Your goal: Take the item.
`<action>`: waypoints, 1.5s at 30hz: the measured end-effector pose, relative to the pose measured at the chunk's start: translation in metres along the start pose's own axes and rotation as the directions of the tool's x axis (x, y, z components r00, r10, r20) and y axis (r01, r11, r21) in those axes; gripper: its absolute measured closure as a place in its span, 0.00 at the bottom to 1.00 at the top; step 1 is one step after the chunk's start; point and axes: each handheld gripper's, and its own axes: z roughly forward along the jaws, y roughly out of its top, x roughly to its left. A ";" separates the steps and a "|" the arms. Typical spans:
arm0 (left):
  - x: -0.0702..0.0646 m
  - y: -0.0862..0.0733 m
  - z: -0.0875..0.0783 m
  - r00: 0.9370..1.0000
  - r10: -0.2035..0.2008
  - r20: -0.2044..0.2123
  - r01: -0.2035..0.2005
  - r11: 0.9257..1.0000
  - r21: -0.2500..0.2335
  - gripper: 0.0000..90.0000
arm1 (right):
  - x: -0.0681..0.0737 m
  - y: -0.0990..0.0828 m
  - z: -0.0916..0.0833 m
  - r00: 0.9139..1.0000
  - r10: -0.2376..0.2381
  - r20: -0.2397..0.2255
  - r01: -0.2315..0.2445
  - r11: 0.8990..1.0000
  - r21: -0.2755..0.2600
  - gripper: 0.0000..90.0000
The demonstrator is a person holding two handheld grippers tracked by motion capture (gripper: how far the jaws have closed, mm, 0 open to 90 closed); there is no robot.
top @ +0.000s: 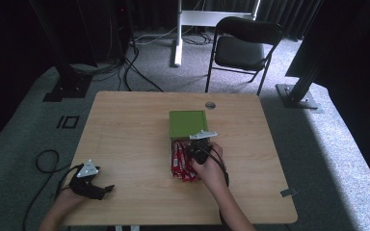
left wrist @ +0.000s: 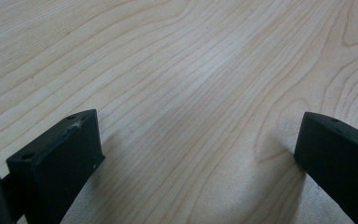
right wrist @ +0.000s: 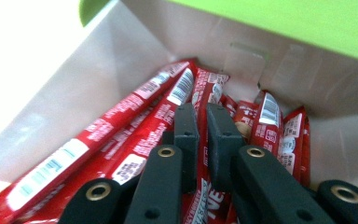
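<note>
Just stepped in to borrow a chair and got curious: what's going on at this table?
A person works at a light wooden table with a gripper in each hand. The right gripper reaches into a green-lidded box of long red snack packets, its fingers nearly closed on one packet. The left gripper is open above bare wood at the table's near left corner.

packets (top: 180, 163) spill before the box (top: 188, 124), mid-table (top: 125, 144).
</note>
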 end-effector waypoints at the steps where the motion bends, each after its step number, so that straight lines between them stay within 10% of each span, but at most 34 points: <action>1: 0.000 0.000 0.000 1.000 0.000 0.000 0.000 1.000 0.000 0.02 | 0.000 0.001 -0.004 1.000 -0.003 -0.010 0.003 1.000 -0.019 0.94; 27: 0.000 0.000 0.000 1.000 -0.001 0.000 0.001 1.000 0.000 0.02 | 0.007 -0.006 -0.071 0.993 -0.017 -0.119 0.000 0.990 -0.140 0.95; 45: 0.000 0.000 0.000 1.000 -0.001 0.000 0.001 1.000 0.000 0.02 | -0.024 0.001 -0.101 0.996 0.092 0.002 -0.085 0.931 -0.355 0.95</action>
